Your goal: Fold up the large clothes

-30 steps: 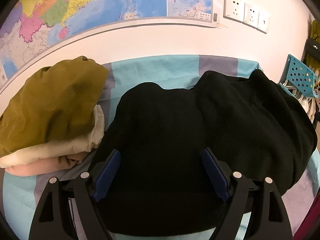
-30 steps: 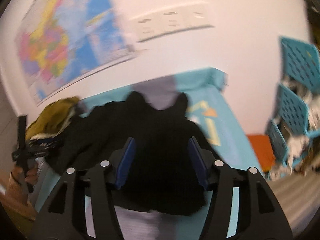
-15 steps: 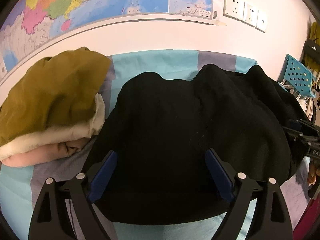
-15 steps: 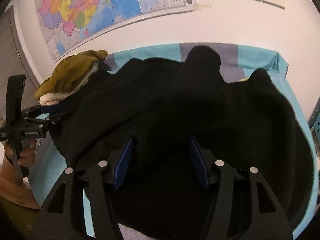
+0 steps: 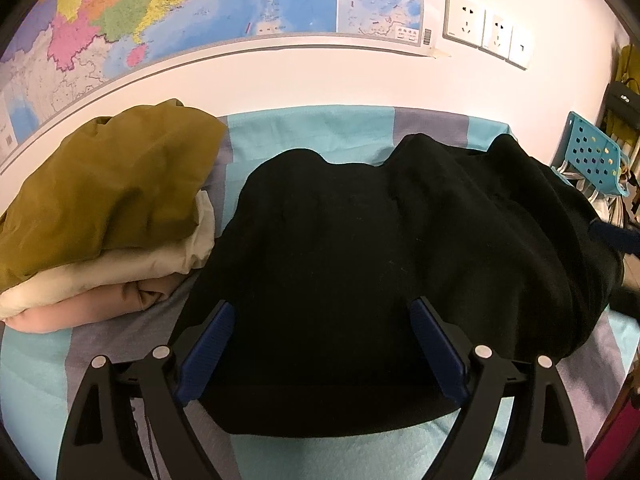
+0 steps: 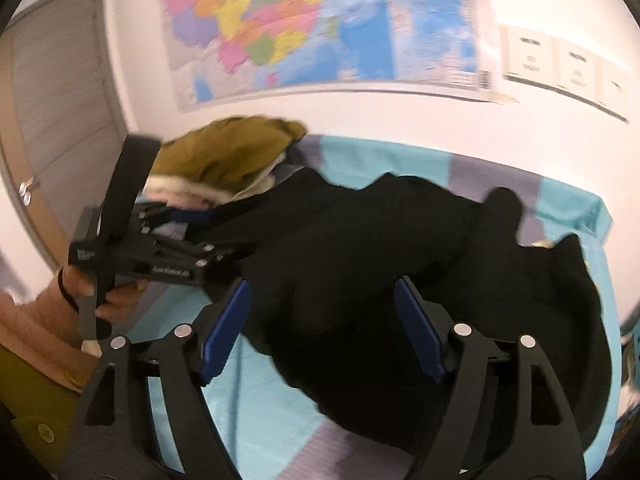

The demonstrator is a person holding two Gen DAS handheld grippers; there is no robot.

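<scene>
A large black garment (image 5: 380, 264) lies bunched across the striped turquoise and grey cloth (image 5: 320, 128) on the table. My left gripper (image 5: 322, 306) stands wide open over the garment's near hem, its blue pads apart from the fabric. The right wrist view shows the same left gripper (image 6: 216, 236) held by a hand (image 6: 80, 288) at the garment's left end. My right gripper (image 6: 322, 285) hovers over the black garment (image 6: 400, 264) with its jaws opening; the cloth lies below them and nothing is pinched. One of its blue fingertips (image 5: 612, 236) shows at the right edge of the left wrist view.
A stack of folded clothes (image 5: 108, 188), olive over cream over pink, sits left of the garment, also visible as the folded stack (image 6: 228, 156). A wall with a map (image 5: 200, 8) and sockets (image 5: 488, 28) runs behind. A blue perforated rack (image 5: 592, 156) stands at the right, a grey door (image 6: 60, 100) at the left.
My right gripper has swung left over the garment, rolled, and its jaws have spread wider. The left gripper has stayed nearly still and open.
</scene>
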